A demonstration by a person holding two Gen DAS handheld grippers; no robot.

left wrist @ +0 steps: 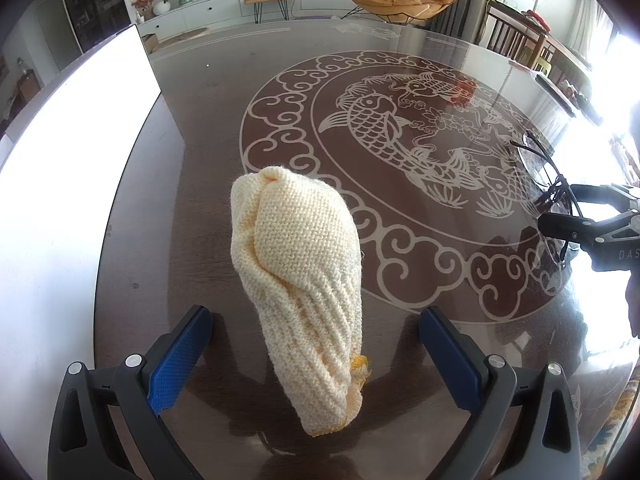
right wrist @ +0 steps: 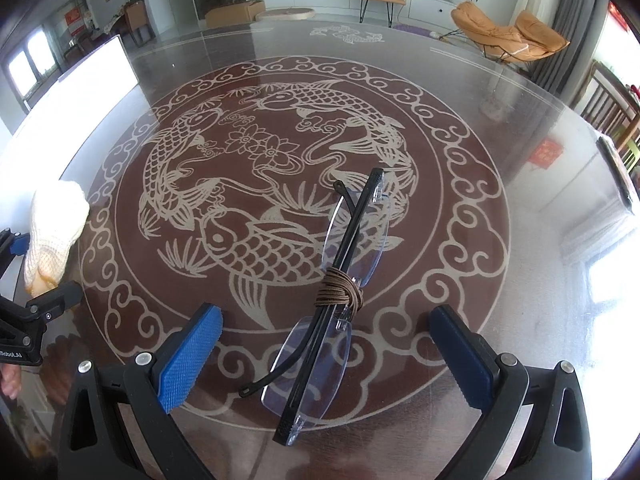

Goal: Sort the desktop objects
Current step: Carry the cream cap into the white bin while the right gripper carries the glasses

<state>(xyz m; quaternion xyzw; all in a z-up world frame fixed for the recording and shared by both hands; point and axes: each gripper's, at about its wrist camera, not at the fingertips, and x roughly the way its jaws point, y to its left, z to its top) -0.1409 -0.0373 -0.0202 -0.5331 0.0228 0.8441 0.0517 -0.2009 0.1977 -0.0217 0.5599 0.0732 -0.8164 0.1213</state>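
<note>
Left wrist cam: low over the glass tabletop (left wrist: 208,128), looking forward along the left gripper (left wrist: 316,356), close on the cream knit roll (left wrist: 300,280). Right gripper (left wrist: 560,210) enters at its right edge.

Right wrist cam: same low forward pose behind the right gripper (right wrist: 326,356), close on the folded glasses (right wrist: 340,280).

Overlap: carp medallion (right wrist: 256,208), knit roll, TV wall, orange lounge chair (right wrist: 508,32).

Cream-yellow ribbed knit roll (left wrist: 298,292), a brighter yellow edge at its near end, sits on the glossy dark-brown table (left wrist: 200,184) beside the pale fish-and-cloud medallion (right wrist: 280,208). On that medallion, black-armed clear-lensed glasses (right wrist: 332,304) wrapped in brown cord (right wrist: 340,292). Blue textured pads (right wrist: 188,356) on black gripper frames.
</note>
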